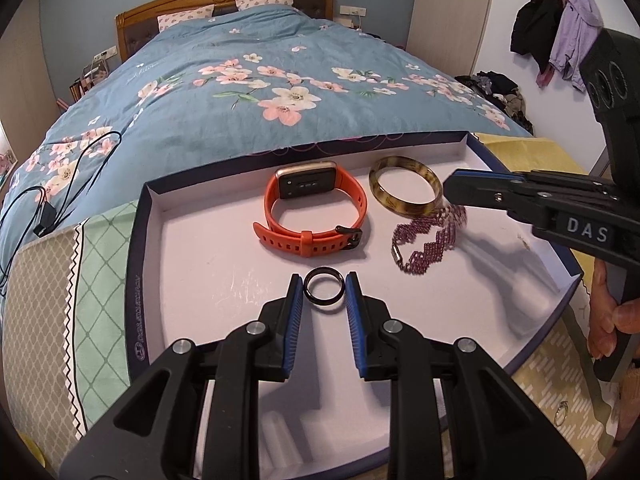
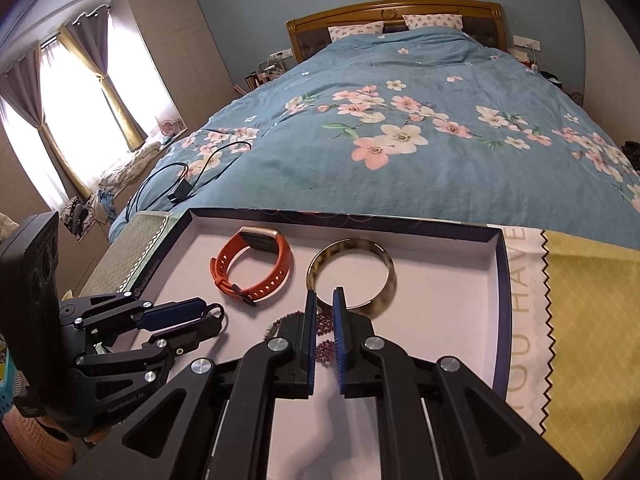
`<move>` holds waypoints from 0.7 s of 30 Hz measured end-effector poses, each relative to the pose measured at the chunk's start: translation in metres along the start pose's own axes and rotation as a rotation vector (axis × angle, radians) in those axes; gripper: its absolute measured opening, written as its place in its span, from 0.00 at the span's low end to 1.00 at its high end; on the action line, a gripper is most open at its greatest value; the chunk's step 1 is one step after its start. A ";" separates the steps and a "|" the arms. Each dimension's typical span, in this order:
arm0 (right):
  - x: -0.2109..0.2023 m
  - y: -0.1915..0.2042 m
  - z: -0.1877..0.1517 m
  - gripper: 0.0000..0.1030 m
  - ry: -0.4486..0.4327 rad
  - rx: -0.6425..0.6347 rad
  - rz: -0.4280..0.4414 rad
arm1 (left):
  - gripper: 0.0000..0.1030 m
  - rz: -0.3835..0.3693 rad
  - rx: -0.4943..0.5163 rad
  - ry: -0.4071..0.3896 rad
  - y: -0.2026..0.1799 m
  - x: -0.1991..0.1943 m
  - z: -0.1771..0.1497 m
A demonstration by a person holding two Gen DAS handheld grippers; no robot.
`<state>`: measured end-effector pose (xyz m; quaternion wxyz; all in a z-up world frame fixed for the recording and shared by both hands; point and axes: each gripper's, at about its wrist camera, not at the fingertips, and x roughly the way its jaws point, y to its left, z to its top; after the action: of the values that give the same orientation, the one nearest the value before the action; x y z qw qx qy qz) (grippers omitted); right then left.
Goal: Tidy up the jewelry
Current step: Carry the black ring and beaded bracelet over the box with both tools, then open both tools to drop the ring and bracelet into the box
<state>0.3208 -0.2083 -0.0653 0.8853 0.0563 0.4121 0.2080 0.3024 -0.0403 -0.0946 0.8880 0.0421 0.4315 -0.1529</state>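
In the left wrist view, the beaded bracelet (image 1: 428, 236) is blurred at its 2 o'clock end, where it is covered by the right gripper (image 1: 456, 190), so it cannot be told whether a grip is made. In the right wrist view, most of the beaded bracelet (image 2: 325, 334) is hidden behind the gripper's fingers (image 2: 309, 340), and the bangle (image 2: 352, 276) is overlapped at its 7 o'clock rim. The tray (image 1: 138, 280) is cut off by the lower edge. A small ring (image 1: 562, 412) at 4 o'clock is too small for detail.
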 end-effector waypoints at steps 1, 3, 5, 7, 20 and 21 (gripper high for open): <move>-0.001 -0.001 0.000 0.08 -0.004 0.002 -0.004 | 0.21 0.000 -0.003 0.002 0.001 0.001 0.000; -0.003 -0.001 0.000 0.09 -0.008 0.003 -0.004 | 0.21 0.002 -0.005 0.003 0.001 0.004 0.001; -0.006 -0.001 0.000 0.09 -0.014 0.004 -0.004 | 0.21 0.003 -0.005 0.002 0.001 0.004 0.001; -0.008 0.000 -0.001 0.10 -0.021 0.007 0.001 | 0.22 0.003 -0.010 0.001 0.002 0.005 0.002; -0.055 0.020 -0.018 0.29 -0.105 -0.061 0.057 | 0.38 0.062 -0.015 -0.171 0.009 -0.069 -0.010; -0.059 0.022 -0.020 0.29 -0.109 -0.072 0.057 | 0.40 0.062 -0.013 -0.183 0.009 -0.076 -0.013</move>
<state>0.2645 -0.2146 -0.0308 0.9016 0.0476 0.3537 0.2444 0.2514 -0.0107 -0.0437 0.9283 0.0353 0.3481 -0.1259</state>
